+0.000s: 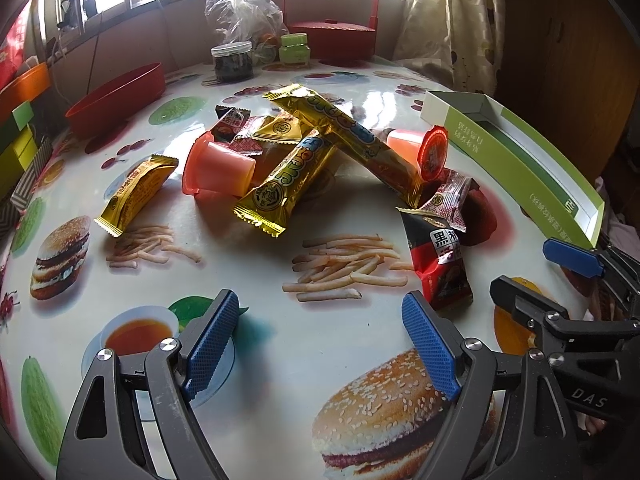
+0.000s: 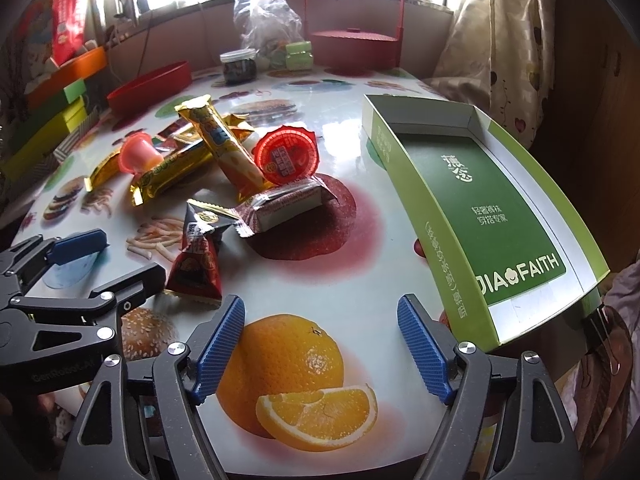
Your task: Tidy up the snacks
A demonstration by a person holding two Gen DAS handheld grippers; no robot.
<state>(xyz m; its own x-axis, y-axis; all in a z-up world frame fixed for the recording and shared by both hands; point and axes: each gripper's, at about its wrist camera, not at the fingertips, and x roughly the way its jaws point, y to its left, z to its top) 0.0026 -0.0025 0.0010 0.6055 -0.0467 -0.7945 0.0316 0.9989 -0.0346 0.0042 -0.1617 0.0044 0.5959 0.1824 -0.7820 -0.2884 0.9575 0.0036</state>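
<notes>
Blue ribbed pads (image 1: pixel 430 354) line both claws, and each is seen spread wide with nothing between the fingers: the left gripper (image 1: pixel 320 344) is held low over the printed tablecloth (image 1: pixel 280 344), the right gripper (image 2: pixel 320 344) over the orange print, with the green box (image 2: pixel 500 216) just beside its right finger. Nearest the left gripper, a red-black pouch (image 1: pixel 438 260) lies flat, with a red-white packet (image 1: pixel 448 196) touching it behind. Beyond, the main heap is found mid-table: two long gold bars (image 1: pixel 288 184) crossed one on the other, two orange jelly cups (image 1: pixel 216 168) on their sides, one (image 2: pixel 286 156) showing its foil lid, a small gold packet (image 1: pixel 136 196) apart to the left, and further small packets half hidden under the bars. All items are judged light; the foil wrappers are likely slick and crinkly, so a pouch is best pinched across its filled middle, not at the crimped seam. The bars are probably brittle inside and should be gripped gently at mid-length. The cups are stiff but round and may roll; the walls should be taken just below the rim. The box is open and empty; it is judged the likely destination. Farther back, a red bowl (image 1: pixel 120 96), jars and a red basket (image 1: pixel 332 28) stand near the window.
</notes>
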